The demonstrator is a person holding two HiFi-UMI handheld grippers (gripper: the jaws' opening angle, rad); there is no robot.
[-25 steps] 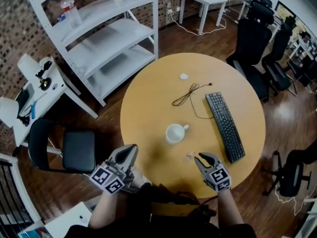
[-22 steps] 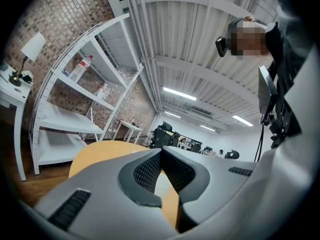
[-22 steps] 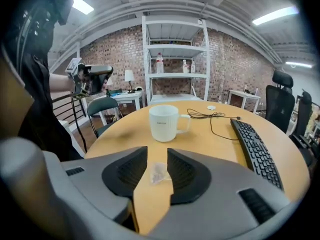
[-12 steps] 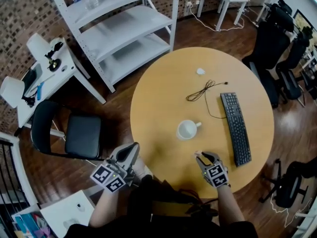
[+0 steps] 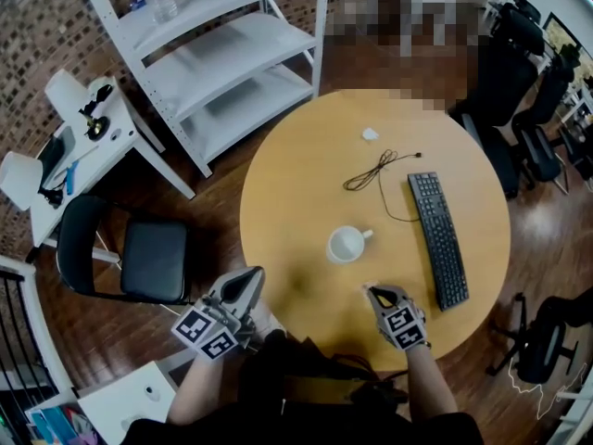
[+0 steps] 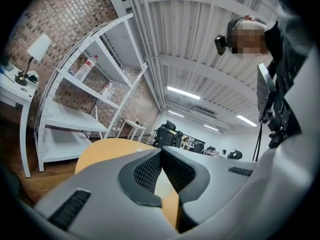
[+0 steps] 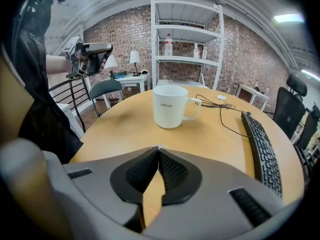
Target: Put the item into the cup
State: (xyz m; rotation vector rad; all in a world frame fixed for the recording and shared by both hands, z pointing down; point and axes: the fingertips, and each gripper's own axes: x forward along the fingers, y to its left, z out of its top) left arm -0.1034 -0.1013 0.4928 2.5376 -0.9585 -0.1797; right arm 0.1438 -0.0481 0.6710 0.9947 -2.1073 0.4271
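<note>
two grippers, both pressed together. the right gripper (image 7: 159,150) sits low over the table (image 5: 278,202) on the near side of the cup (image 7: 171,106), jaws closed with a tiny pale item (image 7: 161,146) peeking out right at the tips, so it looks pinched there. it's too small to say what it is. only bare tabletop lies between that gripper and the cup. the left gripper (image 6: 161,153) is closed on itself, held off the table edge, near-left of the cup and well apart from it.

the cup stands upright, handle pointing right toward the keyboard (image 5: 435,237), and its inside shows plain white. a thin dark cable (image 5: 371,170) curls just beyond the cup, a small white thing (image 5: 370,134) lies further back. left of the cup, off the table, are a black chair (image 5: 153,260) and a white shelf (image 5: 232,54).
</note>
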